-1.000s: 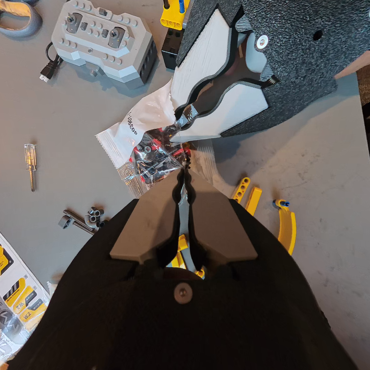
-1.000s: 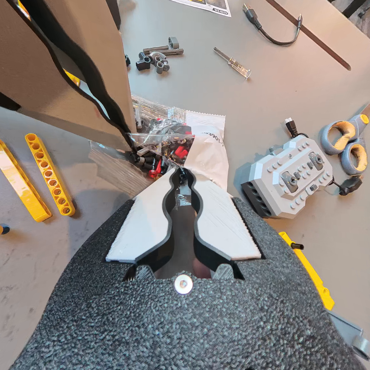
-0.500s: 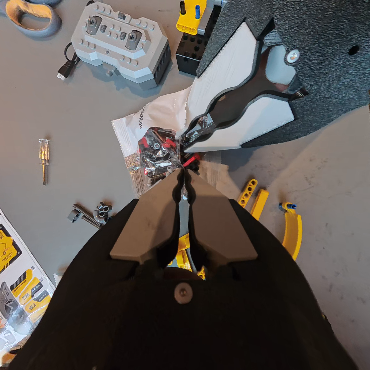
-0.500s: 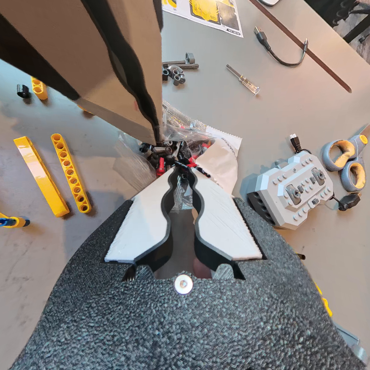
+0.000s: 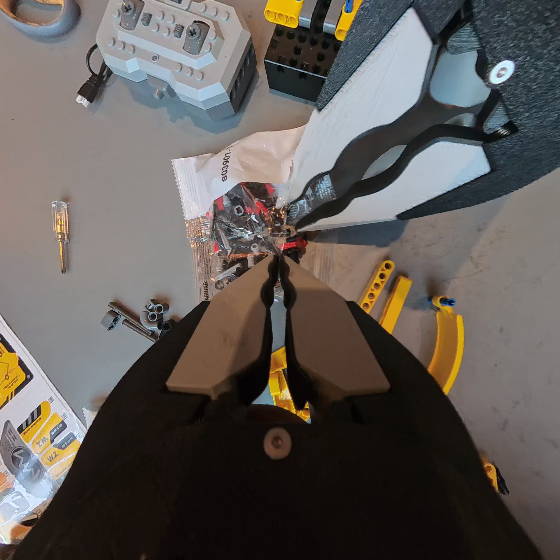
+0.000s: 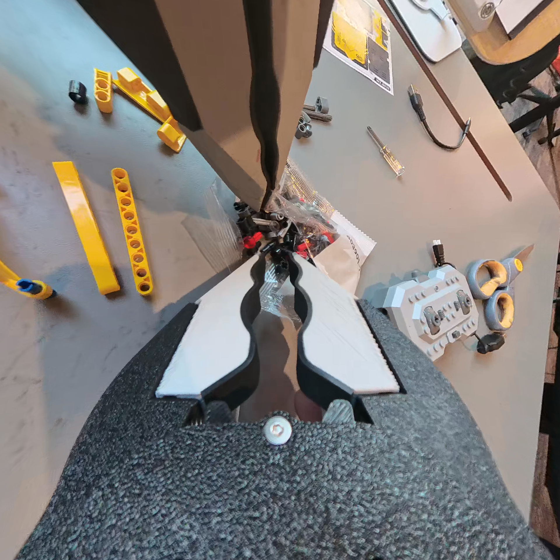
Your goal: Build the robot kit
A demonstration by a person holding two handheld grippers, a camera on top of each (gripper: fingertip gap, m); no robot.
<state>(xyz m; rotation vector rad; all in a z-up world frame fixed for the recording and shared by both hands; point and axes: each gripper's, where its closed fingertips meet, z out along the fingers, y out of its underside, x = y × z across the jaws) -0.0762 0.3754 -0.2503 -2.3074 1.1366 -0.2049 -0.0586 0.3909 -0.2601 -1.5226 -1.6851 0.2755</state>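
A: What did the left wrist view show?

B: The left gripper [image 5: 278, 261] had its grey fingers pinched closed on the clear plastic of the parts bag [image 5: 242, 218], which lay on the grey table [image 5: 91, 169]. The right gripper [image 5: 295, 216] came in from 2 o'clock and was clamped on the same bag's edge, just beside the left tips. At 11 o'clock sat a grey controller block [image 5: 178, 51], at 9 o'clock a small screwdriver [image 5: 62, 230], at 8 o'clock some grey pins and connectors [image 5: 136, 318]. A yellow holed beam [image 5: 377, 285] and a curved yellow piece [image 5: 448, 345] lay at 3 o'clock.

A: And the right wrist view?

B: The right gripper [image 6: 274, 257] had its white fingers closed on the bag [image 6: 291, 230], whose film ran back between them. The left gripper [image 6: 266, 203] reached down from 12 o'clock, shut on the bag's far side. 2 yellow beams [image 6: 130, 230] lay at 9 o'clock; the controller block [image 6: 433, 309] and grey-handled scissors [image 6: 497, 291] lay at 3 o'clock, and the screwdriver [image 6: 385, 151] at 1 o'clock.
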